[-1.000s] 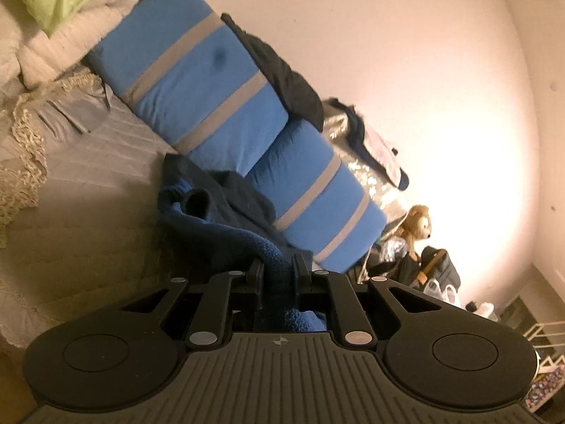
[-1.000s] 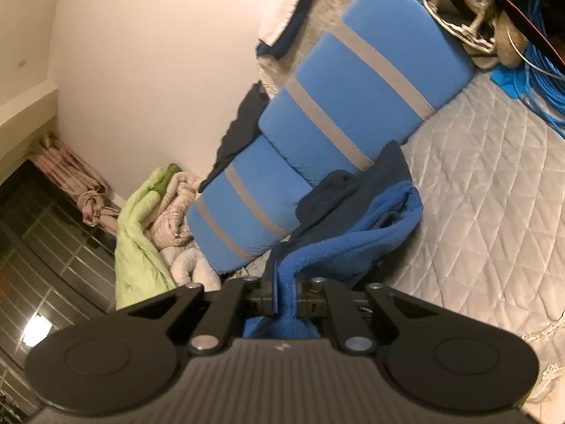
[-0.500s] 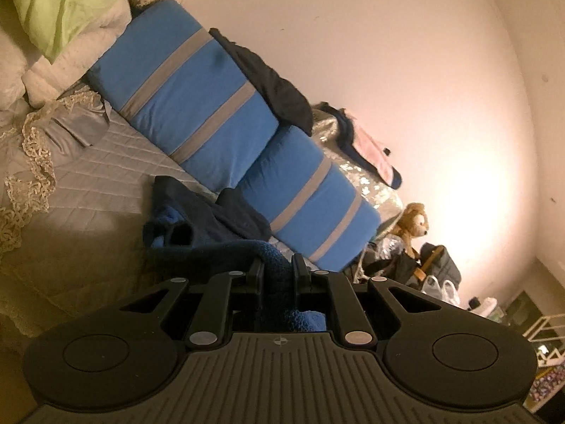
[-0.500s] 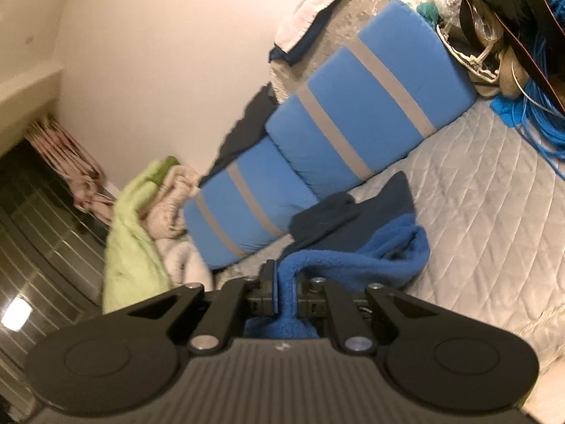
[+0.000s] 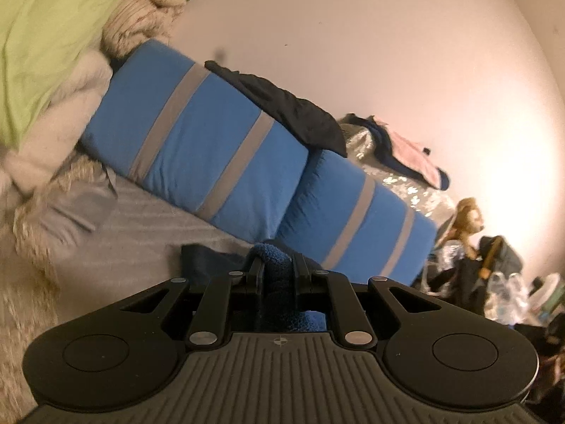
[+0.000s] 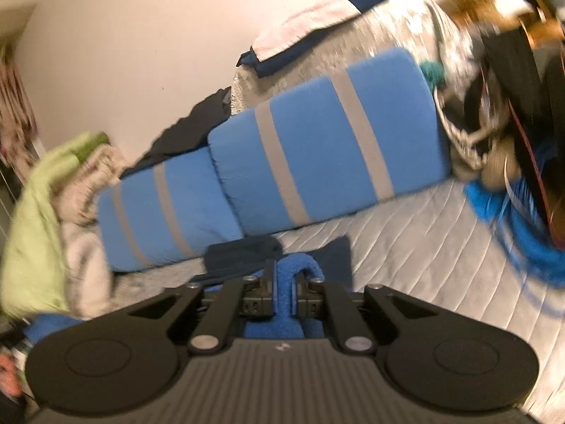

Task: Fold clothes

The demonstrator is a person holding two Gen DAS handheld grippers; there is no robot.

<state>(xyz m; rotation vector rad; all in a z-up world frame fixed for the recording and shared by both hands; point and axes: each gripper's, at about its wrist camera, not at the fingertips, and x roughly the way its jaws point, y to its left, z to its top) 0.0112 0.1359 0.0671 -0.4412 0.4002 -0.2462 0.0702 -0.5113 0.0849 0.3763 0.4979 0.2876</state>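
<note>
The fleece (image 6: pixel 282 304) is lying on the quilt (image 6: pixel 423 258) at the foot of the striped bolsters (image 6: pixel 317 162), its far part spreading toward 12 o'clock of both cameras while two bunched bits of it are sitting pinched in the tools. That double hold is probably meant for stretching an edge taut before folding it over. The left gripper (image 5: pixel 277 275) is clamping a dark blue wad, jaws nearly together. The right gripper (image 6: pixel 284 288) is doing likewise on brighter blue pile. At 10 o'clock blankets (image 6: pixel 39 205) are heaped; at 2 o'clock clutter (image 6: pixel 494 123) is blurring.
</note>
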